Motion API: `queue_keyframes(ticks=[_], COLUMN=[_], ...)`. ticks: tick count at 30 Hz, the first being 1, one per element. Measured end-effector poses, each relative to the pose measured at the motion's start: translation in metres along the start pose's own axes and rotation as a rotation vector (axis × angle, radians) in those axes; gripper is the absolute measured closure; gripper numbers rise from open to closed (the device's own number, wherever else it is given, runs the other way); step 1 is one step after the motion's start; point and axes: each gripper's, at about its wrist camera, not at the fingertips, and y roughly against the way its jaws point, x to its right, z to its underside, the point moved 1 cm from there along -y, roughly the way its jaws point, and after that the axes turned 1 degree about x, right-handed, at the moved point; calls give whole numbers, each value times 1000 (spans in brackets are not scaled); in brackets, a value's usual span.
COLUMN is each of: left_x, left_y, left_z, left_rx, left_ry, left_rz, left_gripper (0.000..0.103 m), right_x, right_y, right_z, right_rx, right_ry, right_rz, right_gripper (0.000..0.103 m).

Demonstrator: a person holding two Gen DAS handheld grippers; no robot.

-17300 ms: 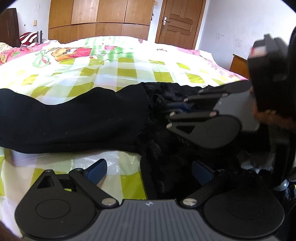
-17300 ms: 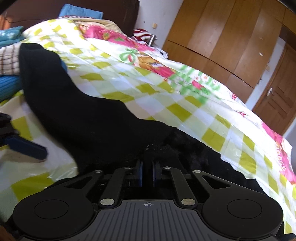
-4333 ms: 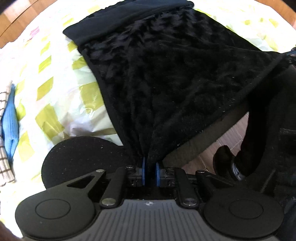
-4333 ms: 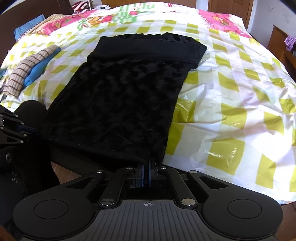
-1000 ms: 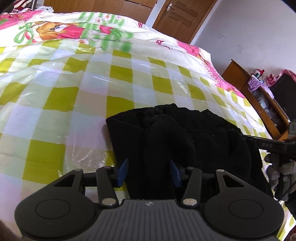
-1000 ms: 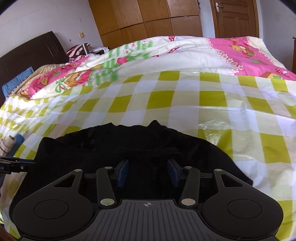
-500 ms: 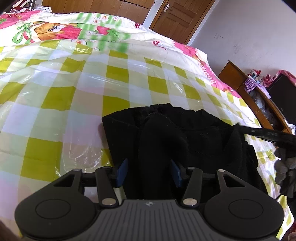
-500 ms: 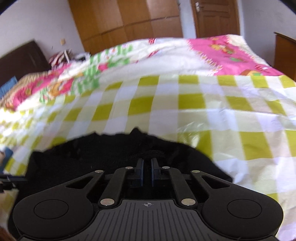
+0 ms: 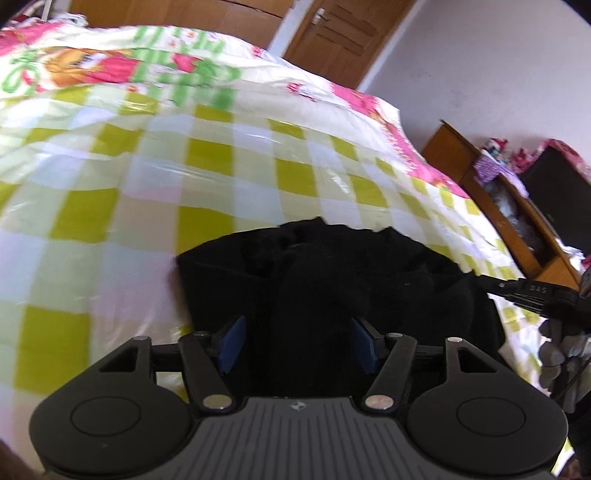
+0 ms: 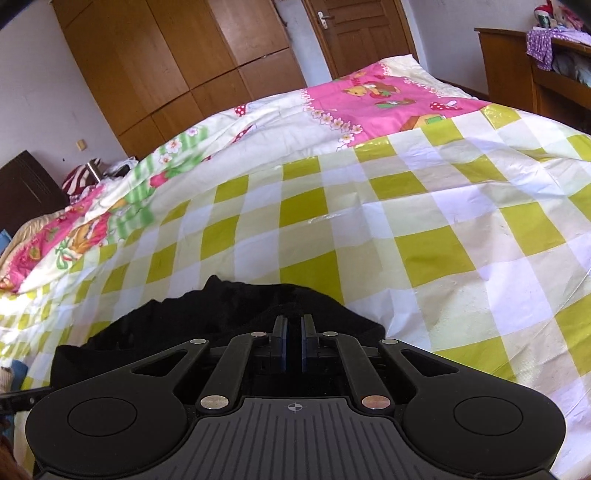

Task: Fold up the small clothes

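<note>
Two tools over one black fleece garment (image 9: pixel 332 280), bunched in a folded heap on the bed's yellow-and-white checked plastic sheet (image 9: pixel 207 206). Left tool (image 9: pixel 297 343) tilted down over the heap's near edge, blue pads (image 9: pixel 231 343) set apart and opening, a raised ridge of the black fabric standing between them; cannot tell whether either pad presses on it. Right tool (image 10: pixel 293 345) with its blue pads drawn nearly together, only a thin slit left, clamped at the garment's (image 10: pixel 229 314) near edge; black fabric fills the slit, though dark against dark. In the left wrist view, right tool's black finger (image 9: pixel 524 290) reaching in from the right edge to the heap's right side, a grey-gloved hand (image 9: pixel 561 350) behind it. Pink cartoon-print quilt (image 10: pixel 373 92) spread over the far part of the bed beyond the checked sheet. Wooden wardrobe (image 10: pixel 177 59) and brown door (image 10: pixel 362 33) against the far wall, wooden side cabinet (image 9: pixel 517 210) to the bed's right with purple cloth on top. Left wrist view blurred toward its left edge.
</note>
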Motion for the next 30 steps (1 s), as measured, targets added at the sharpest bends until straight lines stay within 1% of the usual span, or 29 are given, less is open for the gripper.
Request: queue_keyframes(ticks=[1,2,4,6,7,9,10,11,12,13,14,16,18,19,20,21,22,23,25,28,30], left_x=[3,6,9,9,10,13,15,18,21,23,22,18,16,15,15,16,17,18,21,25,27], left_y=[-4,-8,-17,-23,-22,-12,-7,-6,-9,-13,-16,-18,-16,-16,-17,-19,-22,-26,-33,-34,-28], left_z=[-2,-4,-6,-7,-8,-10,-10,-9,-7,-5,-4,-4,-6,-6,-5,-5,-4,-4,-4,-3,-1], left_rx=[-9,-16,-40,-49,-48,-25,-20,-23,-40,-51,-57,-54,-43,-46,-49,-52,-59,-69,-85,-84,-62], left_ry=[-13,-29,-61,-70,-63,-54,-67,-91,-121,-146,-153,-121,-93,-86,-88,-93,-97,-105,-132,-145,-143], left_rz=[7,0,-6,-23,-23,5,14,-3,-38,-77,-104,-93,-65,-54,-55,-61,-61,-56,-56,-75,-89], left_gripper=[28,22,16,16,18,22,30,38,43,53,60,61,62,61,60,58,53,44,38,37,39], right_x=[1,2,6,6,6,7,8,9,9,10,9,9,8,6,3,-1,-2,-4,-6,-7,-9], right_y=[1,3,4,3,2,1,1,3,5,7,9,14,16,16,14,11,6,0,-15,-21,-16], right_z=[0,1,2,5,6,7,7,8,8,9,10,11,12,12,13,14,14,14,14,9,9], right_rx=[1,2,1,-7,-11,-14,-15,-14,-15,-15,-12,-14,-24,-33,-45,-57,-70,-88,-125,-103,-84], right_ry=[-8,-20,-33,-26,-27,-38,-40,-41,-32,-20,-8,4,13,31,55,78,92,99,95,70,82], right_rz=[-5,-9,-20,-14,-16,-31,-45,-51,-62,-74,-78,-102,-127,-137,-145,-146,-150,-153,-135,-119,-114], right_gripper=[98,98,97,97,97,95,94,93,90,89,89,88,85,80,77,71,70,70,70,70,70])
